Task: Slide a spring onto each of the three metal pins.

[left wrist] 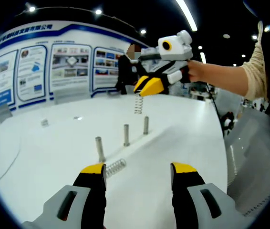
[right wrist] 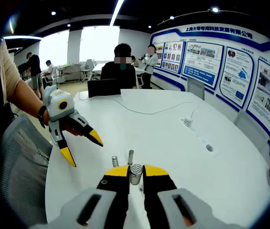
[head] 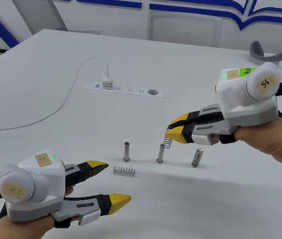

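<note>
Two bare metal pins [head: 126, 151] [head: 160, 153] stand upright mid-table, and a third upright one to their right wears a spring [head: 197, 157]. A loose spring [head: 124, 171] lies flat in front of the pins, also seen as the loose spring [left wrist: 116, 166] near my left jaw tip. My right gripper [head: 174, 128] is shut on a spring [head: 167, 142], which hangs just above and right of the middle pin; the held spring [right wrist: 135, 174] shows between the jaws. My left gripper [head: 116, 183] is open and holds nothing, low at the near left.
A white power strip [head: 126, 89] with a plugged charger [head: 107, 82] and cable [head: 56, 107] lies farther back. A grey curved object [head: 265, 52] sits at the far right. People sit at a table [right wrist: 120, 67] beyond.
</note>
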Demonstrator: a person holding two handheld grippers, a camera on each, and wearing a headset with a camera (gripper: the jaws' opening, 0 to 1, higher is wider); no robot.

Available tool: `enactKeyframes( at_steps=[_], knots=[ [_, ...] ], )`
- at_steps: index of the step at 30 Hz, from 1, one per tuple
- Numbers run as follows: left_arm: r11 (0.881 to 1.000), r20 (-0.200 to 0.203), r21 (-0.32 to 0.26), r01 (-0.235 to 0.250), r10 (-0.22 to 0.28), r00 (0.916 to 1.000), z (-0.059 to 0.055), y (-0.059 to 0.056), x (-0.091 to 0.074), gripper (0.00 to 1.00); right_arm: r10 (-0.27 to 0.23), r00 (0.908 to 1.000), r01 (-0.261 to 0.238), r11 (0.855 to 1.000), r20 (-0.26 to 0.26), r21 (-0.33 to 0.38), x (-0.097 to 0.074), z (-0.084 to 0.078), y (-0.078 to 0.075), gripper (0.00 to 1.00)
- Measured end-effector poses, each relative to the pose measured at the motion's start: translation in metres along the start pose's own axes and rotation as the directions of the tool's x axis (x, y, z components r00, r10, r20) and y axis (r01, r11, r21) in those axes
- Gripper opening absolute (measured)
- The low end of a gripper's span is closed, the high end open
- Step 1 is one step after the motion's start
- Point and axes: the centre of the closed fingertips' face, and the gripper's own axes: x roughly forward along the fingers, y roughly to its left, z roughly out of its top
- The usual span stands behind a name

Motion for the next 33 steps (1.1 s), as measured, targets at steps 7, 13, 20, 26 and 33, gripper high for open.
enactKeyframes(
  at_steps=[7, 13, 20, 26, 33],
  knots=[
    [1.0, 0.0, -0.004, -0.006, 0.006, 1.0, 0.0, 0.002, -0.001, 0.55, -0.023, 0.9997, 0.023, 1.0, 0.002, -0.004, 0.005, 0.0, -0.008, 0.11],
    [1.0, -0.001, -0.005, -0.008, 0.008, 1.0, 0.0, 0.003, -0.002, 0.55, -0.035, 0.9994, 0.035, 0.999, -0.002, -0.001, 0.013, -0.004, -0.015, 0.11],
    [1.0, -0.006, -0.009, -0.013, 0.013, 0.9999, -0.002, 0.006, -0.002, 0.55, -0.037, 0.9991, 0.038, 0.999, -0.021, 0.008, 0.023, -0.013, -0.019, 0.11],
    [1.0, -0.006, -0.011, -0.016, 0.016, 0.9999, -0.003, 0.007, -0.003, 0.55, -0.038, 0.9989, 0.038, 0.999, -0.028, 0.027, 0.028, -0.02, -0.022, 0.11],
    [1.0, -0.008, -0.012, -0.018, 0.018, 0.9998, -0.004, 0.008, -0.004, 0.55, -0.041, 0.9985, 0.043, 0.998, -0.037, 0.043, 0.032, -0.026, -0.023, 0.11]
  ],
)
